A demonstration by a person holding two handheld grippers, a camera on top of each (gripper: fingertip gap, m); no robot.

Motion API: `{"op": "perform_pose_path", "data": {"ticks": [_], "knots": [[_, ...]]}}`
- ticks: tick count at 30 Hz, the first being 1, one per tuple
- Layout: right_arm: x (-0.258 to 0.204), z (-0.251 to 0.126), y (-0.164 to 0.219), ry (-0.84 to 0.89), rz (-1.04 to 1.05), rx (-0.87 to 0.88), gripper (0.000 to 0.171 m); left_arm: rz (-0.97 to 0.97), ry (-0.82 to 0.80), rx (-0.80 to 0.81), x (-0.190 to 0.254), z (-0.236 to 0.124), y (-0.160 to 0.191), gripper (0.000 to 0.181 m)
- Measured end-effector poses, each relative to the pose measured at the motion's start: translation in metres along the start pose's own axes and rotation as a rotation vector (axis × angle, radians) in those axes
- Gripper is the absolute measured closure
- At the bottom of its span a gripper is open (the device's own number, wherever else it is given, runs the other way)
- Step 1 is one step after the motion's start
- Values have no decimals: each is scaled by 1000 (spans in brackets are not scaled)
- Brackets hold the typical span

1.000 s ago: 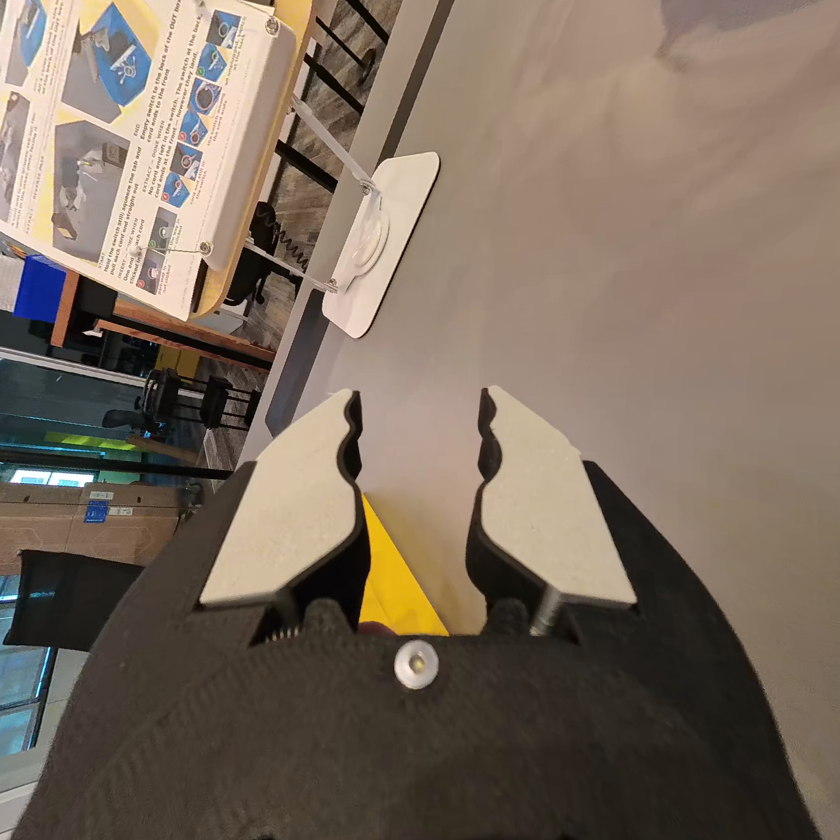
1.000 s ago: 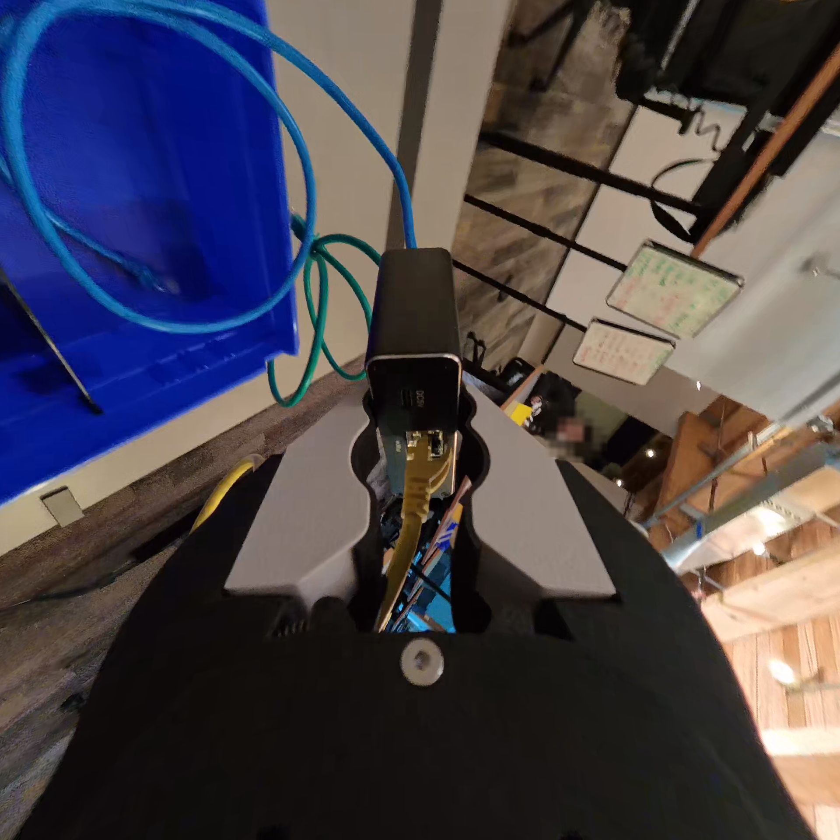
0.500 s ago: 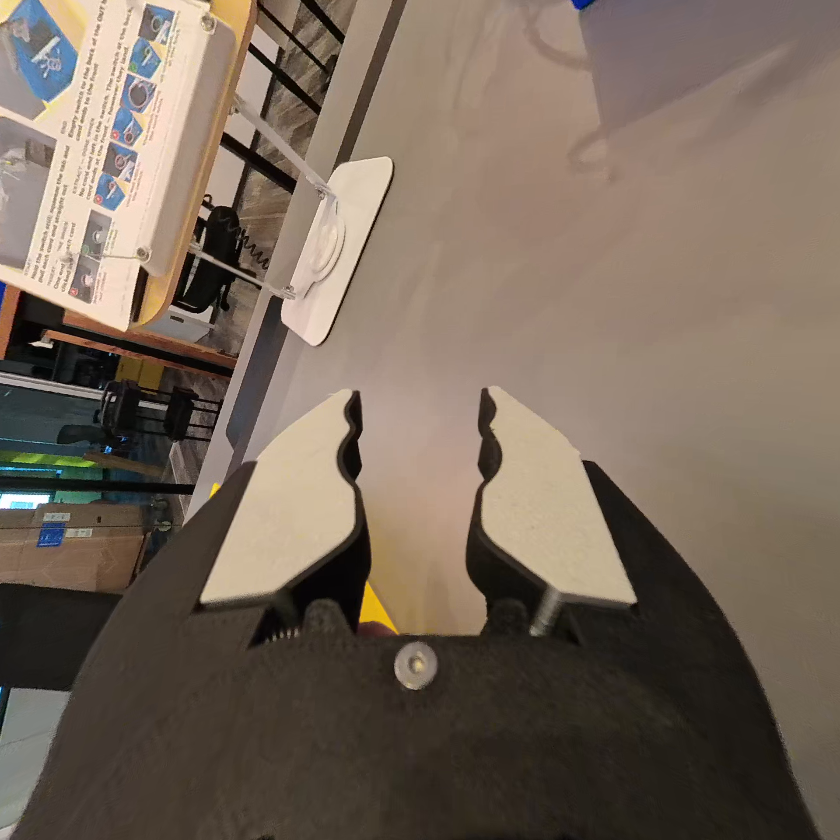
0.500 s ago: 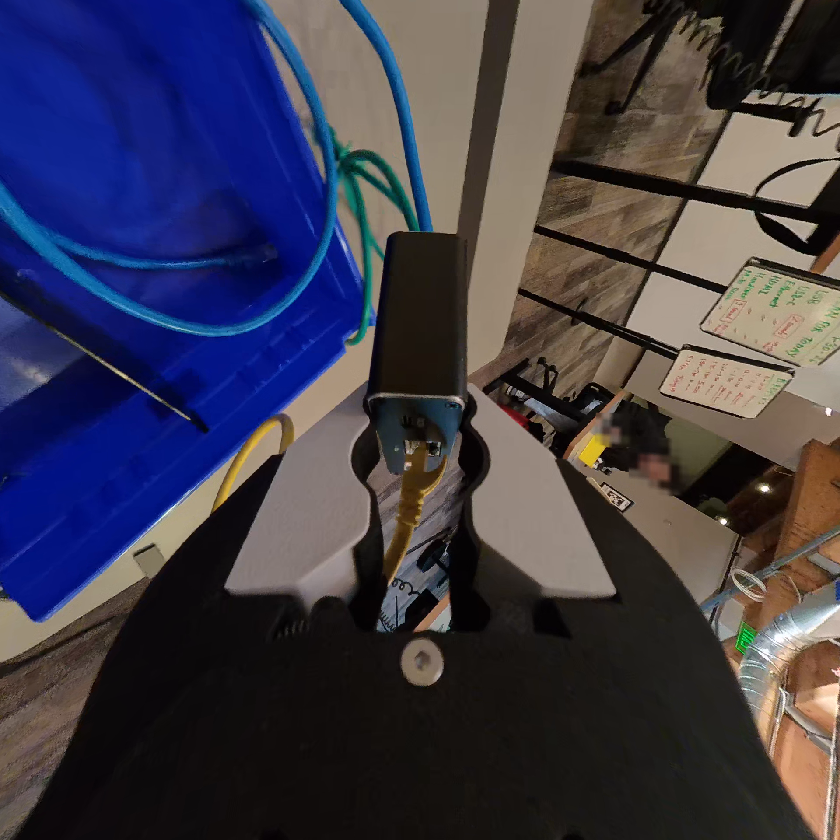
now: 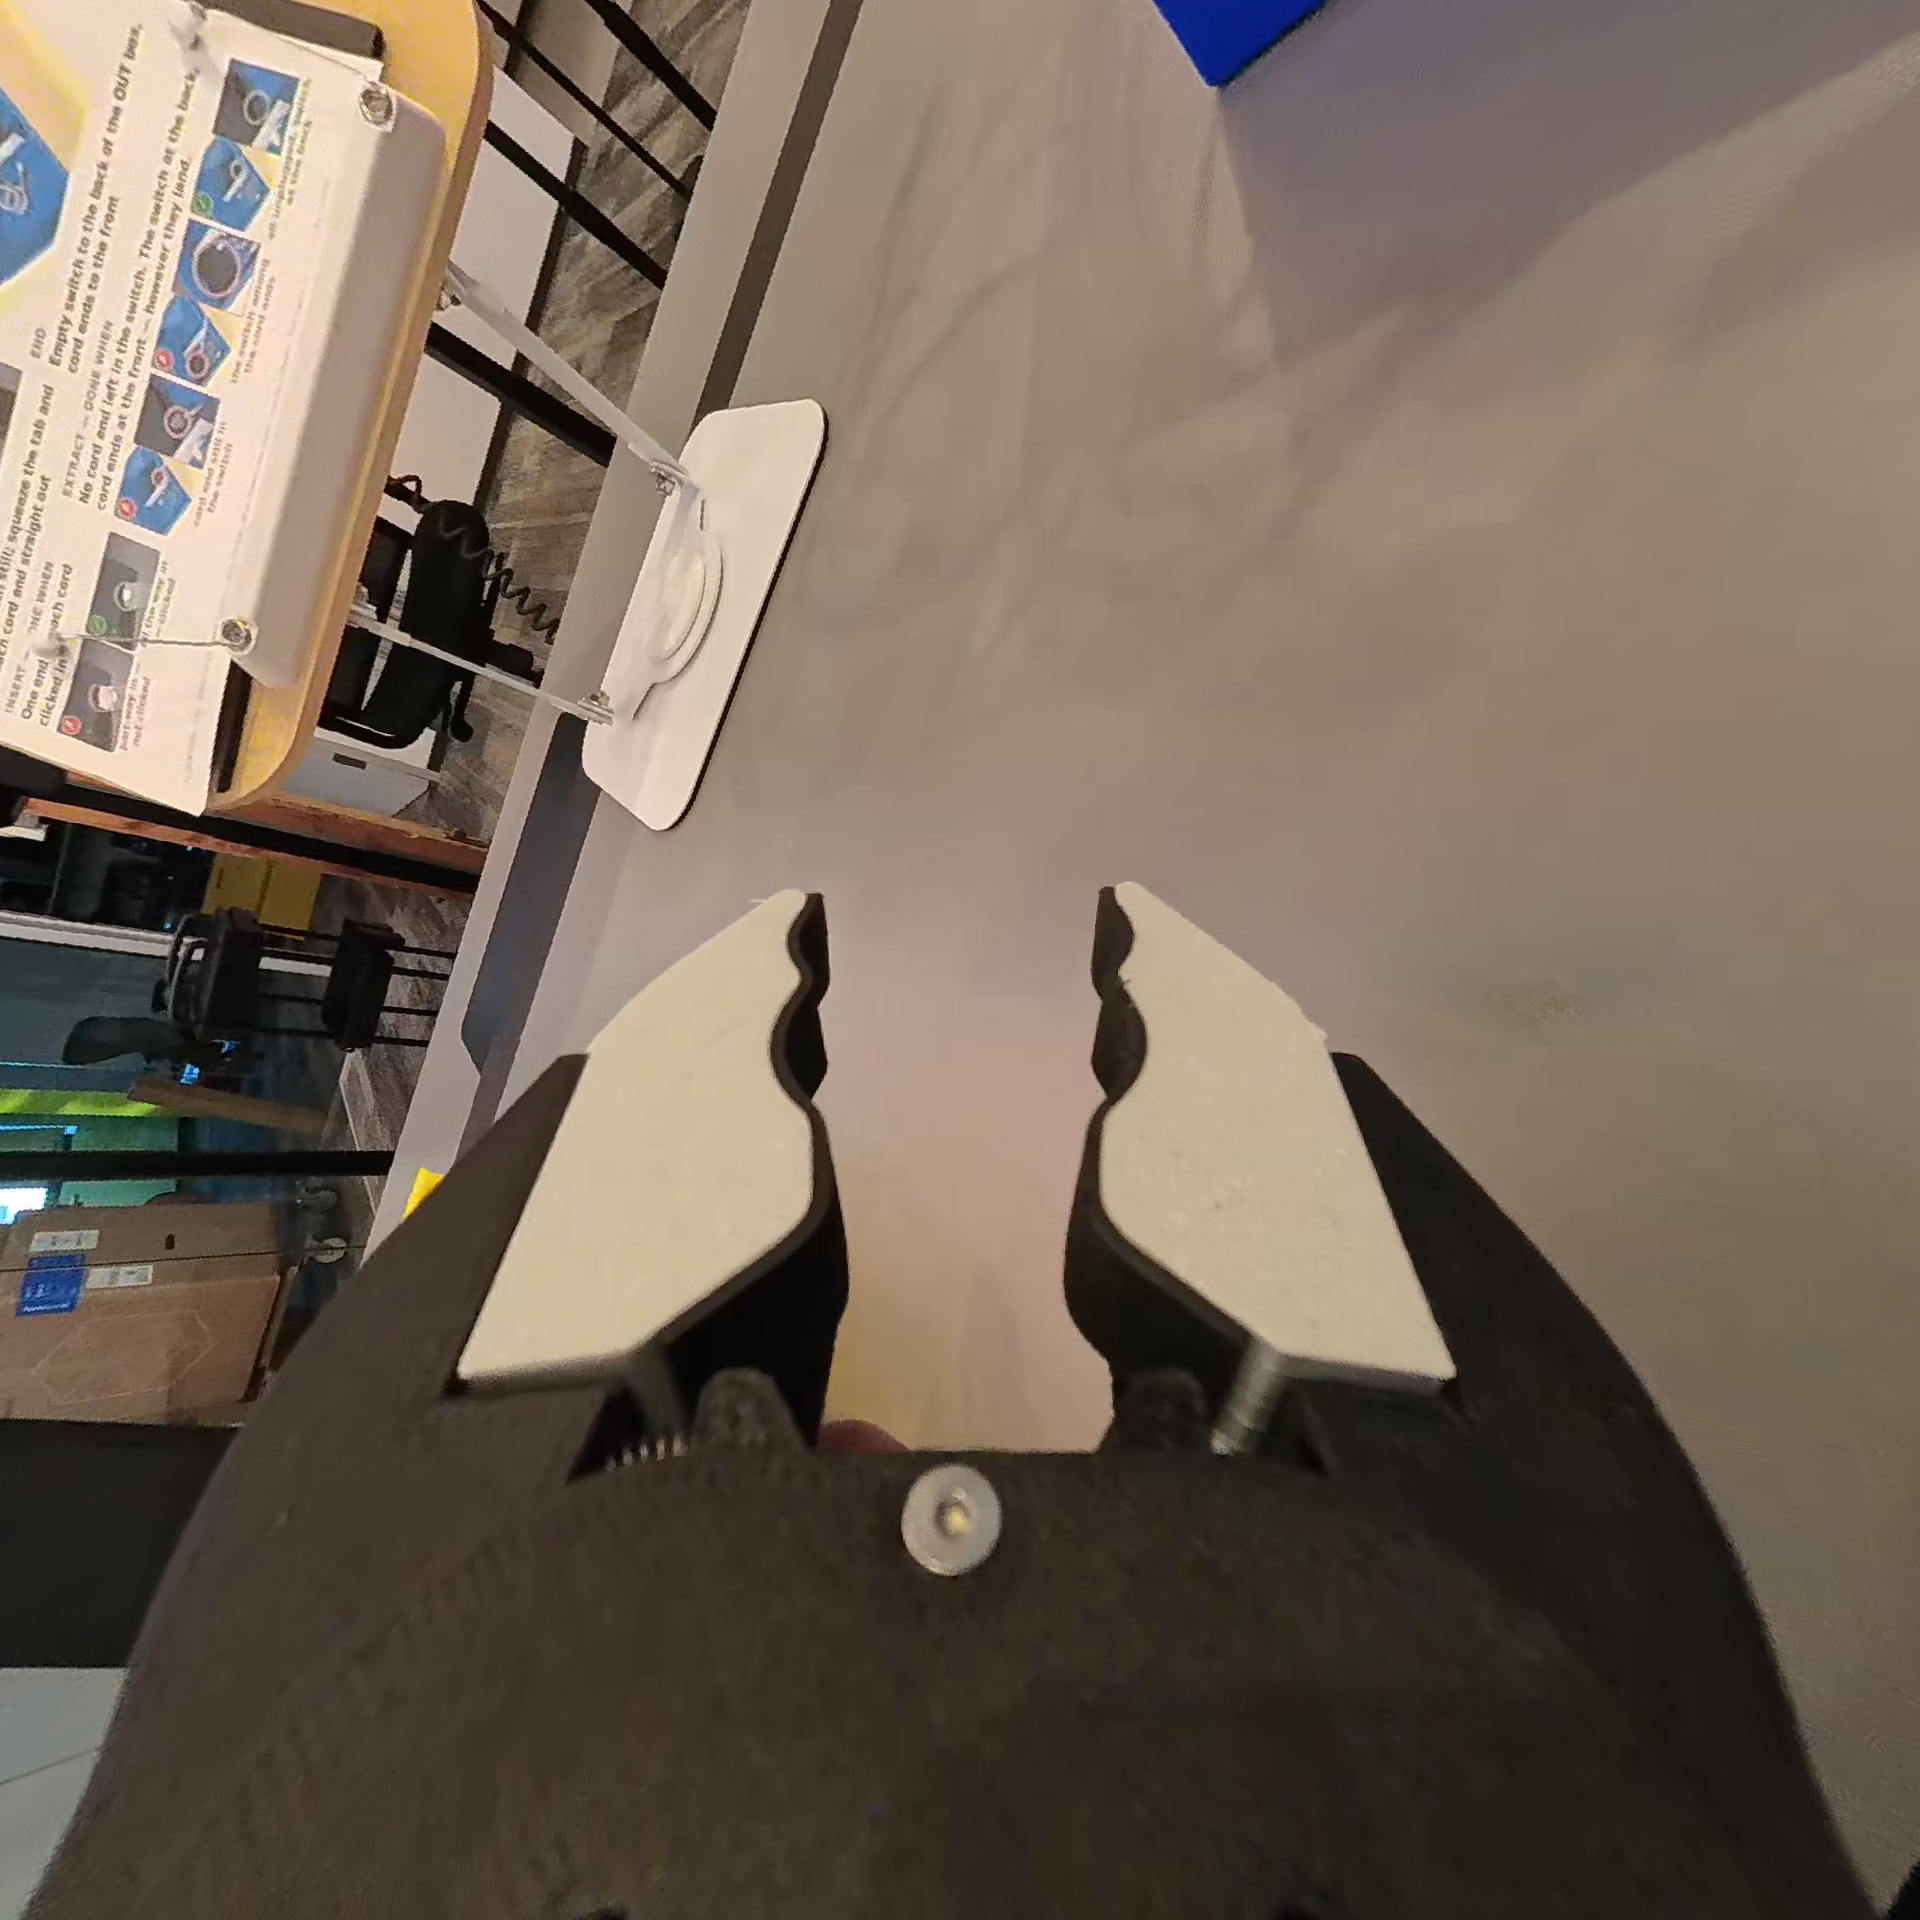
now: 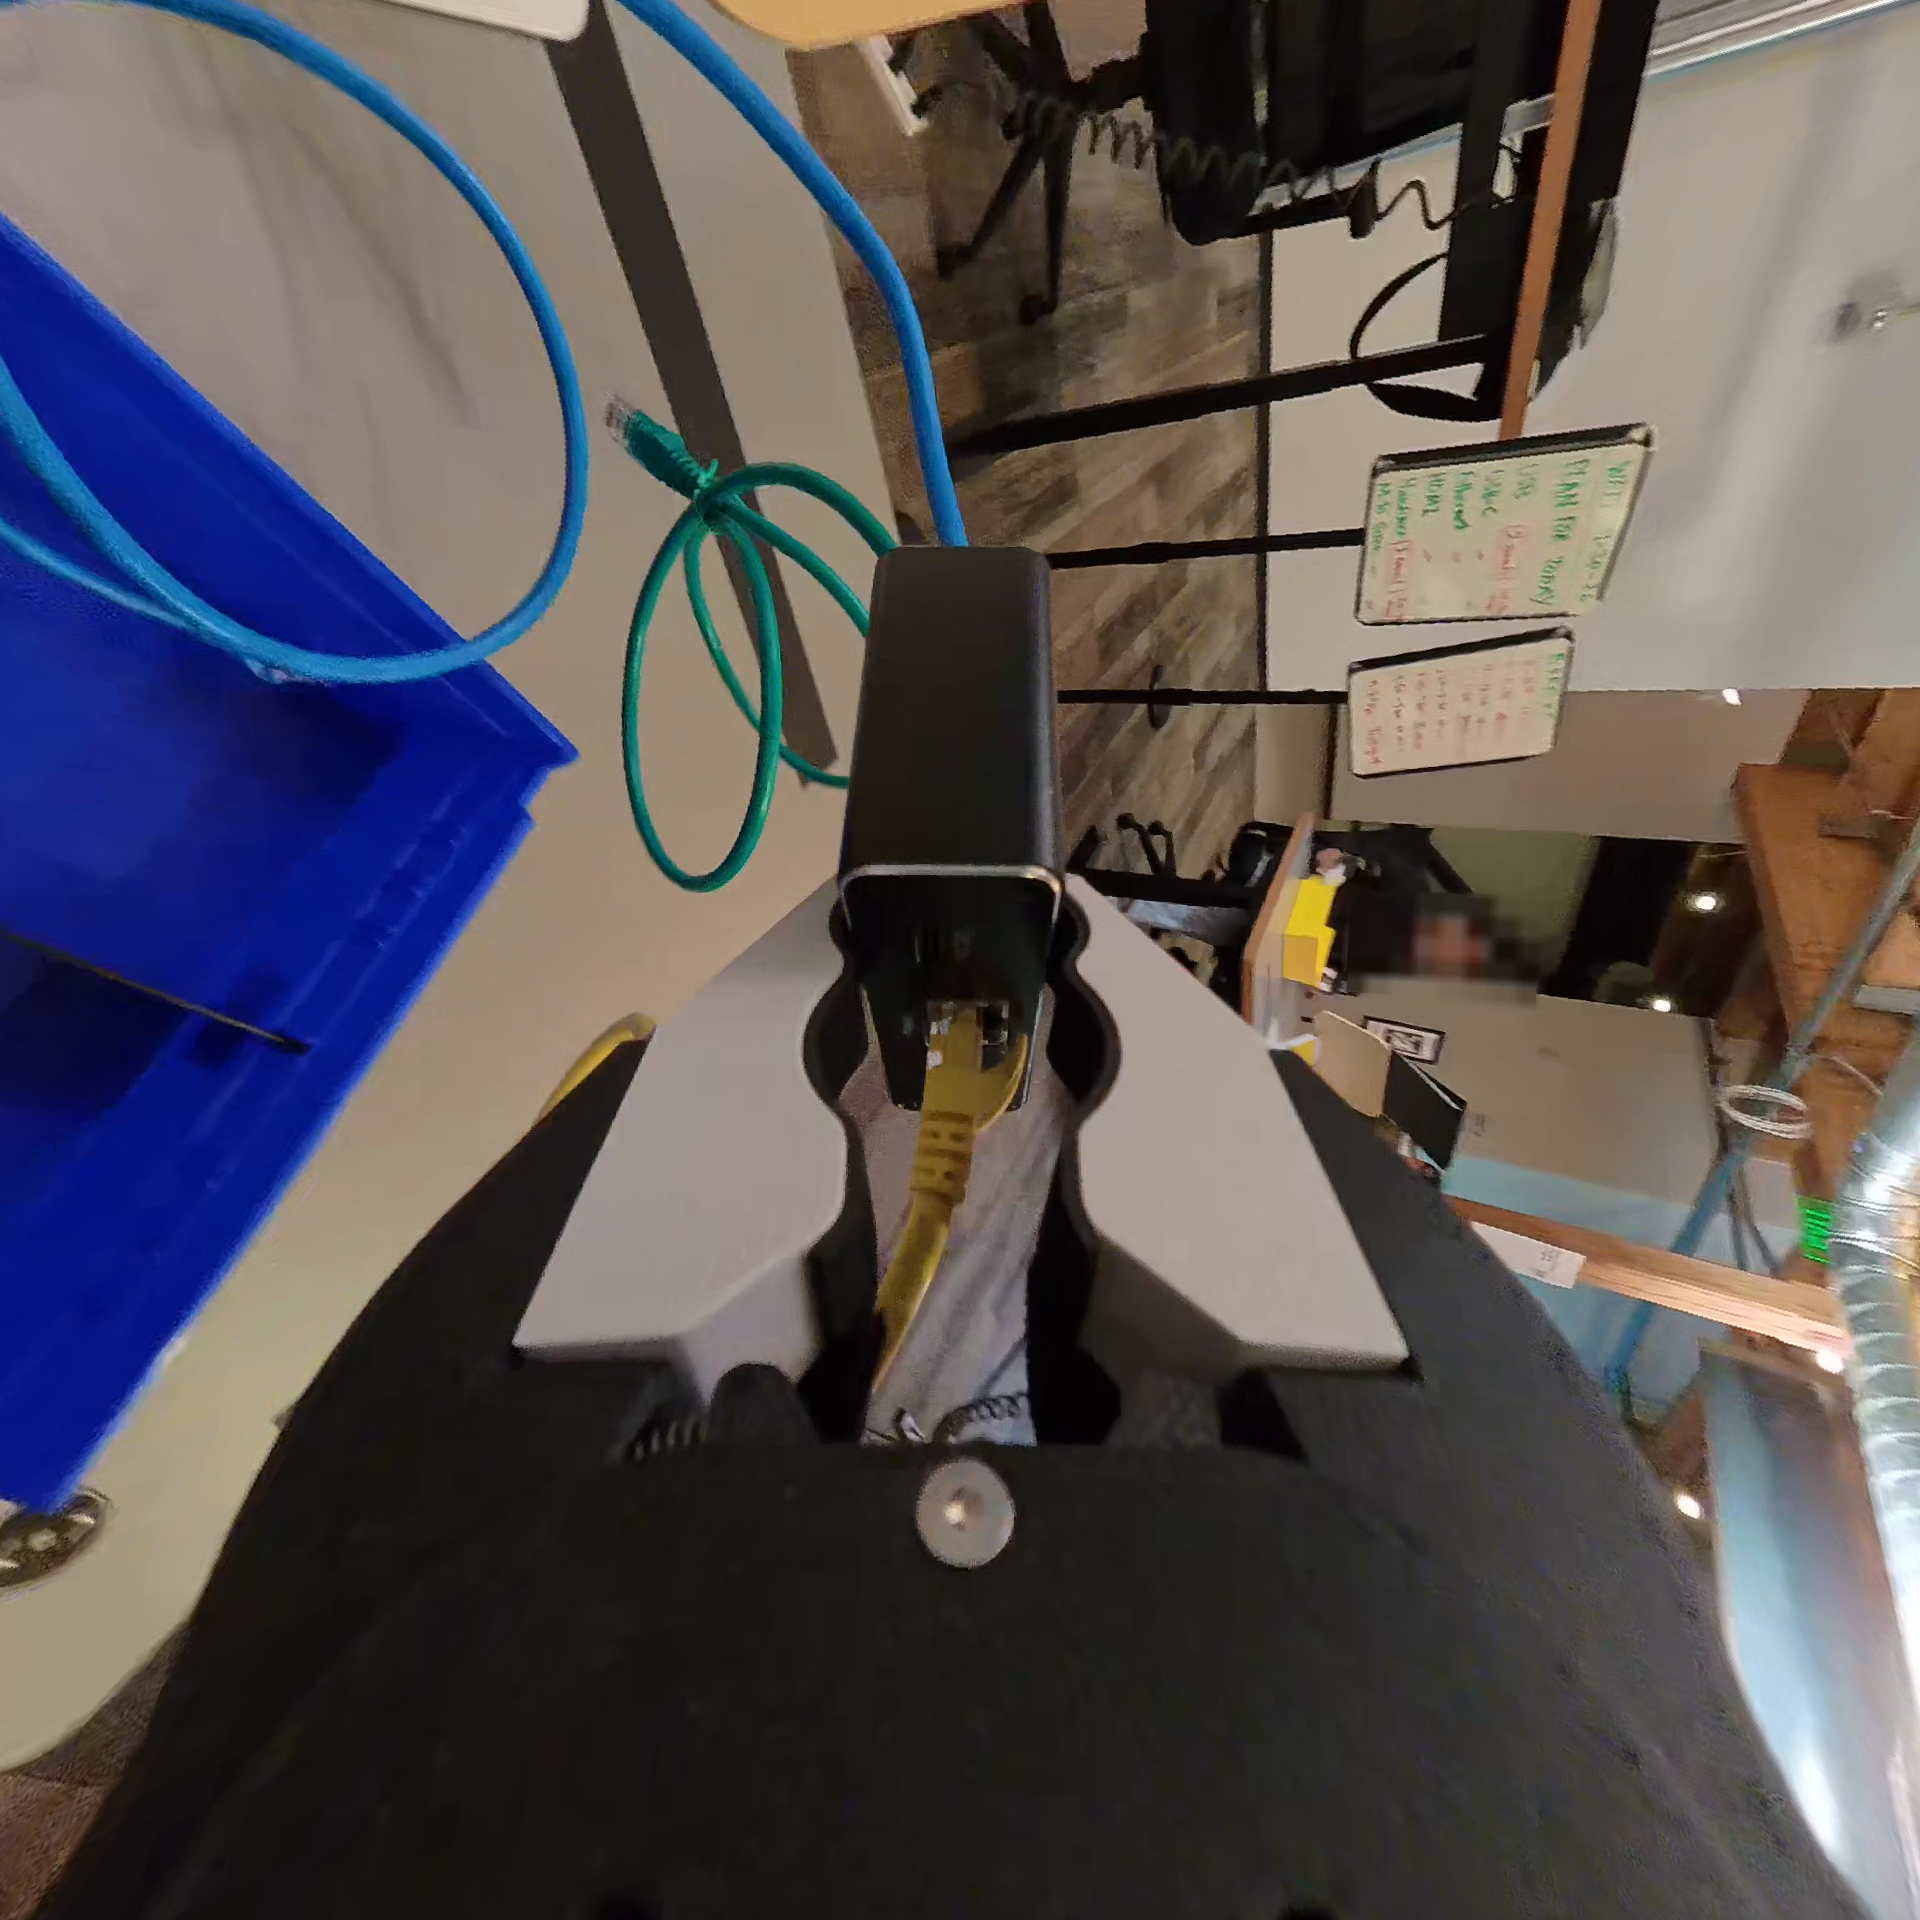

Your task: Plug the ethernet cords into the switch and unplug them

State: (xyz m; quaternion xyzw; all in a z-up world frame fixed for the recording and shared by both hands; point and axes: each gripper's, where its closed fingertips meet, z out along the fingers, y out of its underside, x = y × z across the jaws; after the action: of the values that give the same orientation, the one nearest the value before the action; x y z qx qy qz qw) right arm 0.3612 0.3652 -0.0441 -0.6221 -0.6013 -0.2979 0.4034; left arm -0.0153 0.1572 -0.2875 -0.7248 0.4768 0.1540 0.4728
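Observation:
In the right wrist view my right gripper (image 6: 951, 925) is shut on a black switch (image 6: 951, 717), held in the air near the grey table's edge. A yellow ethernet cord (image 6: 940, 1153) is plugged into the switch's near end and runs back between the fingers. A blue cord (image 6: 540, 343) leaves the switch's far end and loops over a blue bin (image 6: 208, 831). A coiled green cord (image 6: 717, 665) lies loose on the table, its plug free. In the left wrist view my left gripper (image 5: 961, 925) is open and empty above the bare grey table (image 5: 1351, 727).
A white stand base (image 5: 717, 603) holds an instruction sheet (image 5: 156, 343) at the table's far edge. A corner of the blue bin (image 5: 1278, 31) shows at the top. Beyond the table are floor, chairs, whiteboards (image 6: 1496, 530) and a person. Across from one pair of fingers to the other is roughly 50 cm.
My right gripper has swung with the switch, so the blue bin has slid left and the green cord has come into view. The left view has shifted over the table; the yellow patch between its fingers is gone.

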Motion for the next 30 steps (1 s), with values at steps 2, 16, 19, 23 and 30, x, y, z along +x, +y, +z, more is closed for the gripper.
{"op": "perform_pose_path", "data": {"ticks": [2,16,19,23,30], "knots": [[14,-13,6,24,-48,-24,142,-4,5,2,1,1,0,133],[-49,-30,-32,-313,-735,-146,142,-4,51,33,18,7,-7,133],[-82,-8,-45,-431,-797,-136,143,2,58,37,20,5,-7,133],[-119,17,-61,-578,-847,-107,142,1,64,40,21,5,-6,133],[-167,59,-79,-751,-839,-15,141,-2,76,41,23,6,-4,133]]}}
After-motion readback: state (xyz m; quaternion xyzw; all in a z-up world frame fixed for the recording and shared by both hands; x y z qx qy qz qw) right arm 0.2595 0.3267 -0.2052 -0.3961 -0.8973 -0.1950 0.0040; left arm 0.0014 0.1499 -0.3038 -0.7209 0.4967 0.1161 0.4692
